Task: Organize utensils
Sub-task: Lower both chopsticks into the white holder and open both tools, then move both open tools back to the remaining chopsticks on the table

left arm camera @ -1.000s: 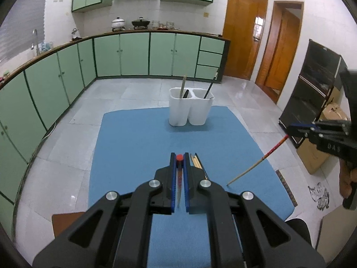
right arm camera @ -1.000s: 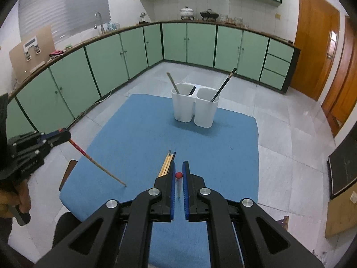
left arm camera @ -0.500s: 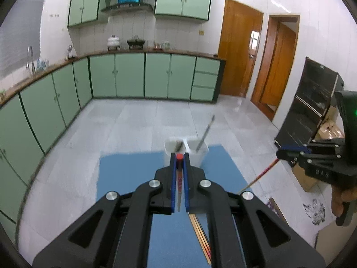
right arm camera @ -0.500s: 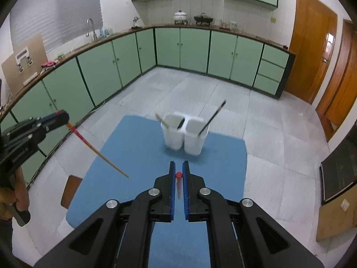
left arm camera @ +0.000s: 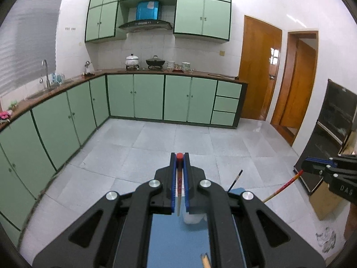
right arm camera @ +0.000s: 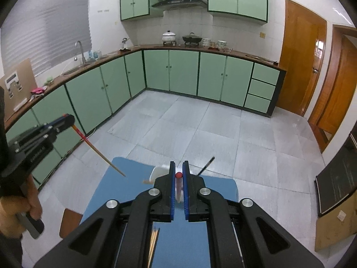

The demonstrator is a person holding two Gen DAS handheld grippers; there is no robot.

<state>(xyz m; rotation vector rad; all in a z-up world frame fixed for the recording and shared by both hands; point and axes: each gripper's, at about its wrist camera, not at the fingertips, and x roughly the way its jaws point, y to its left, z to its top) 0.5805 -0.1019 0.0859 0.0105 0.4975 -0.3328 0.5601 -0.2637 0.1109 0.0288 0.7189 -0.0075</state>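
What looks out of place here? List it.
A bundle of wooden chopsticks lies loose on the blue mat, outside the white utensil holder. Nothing looks spilled or damaged.

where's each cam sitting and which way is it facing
Left wrist: on the left gripper, facing the green cabinets; its fingers pinch a chopstick.
Right wrist: on the right gripper, facing the same cabinets; it pinches its own chopstick, with the left hand visible.
Shared: blue mat, white holder, each other's gripper.
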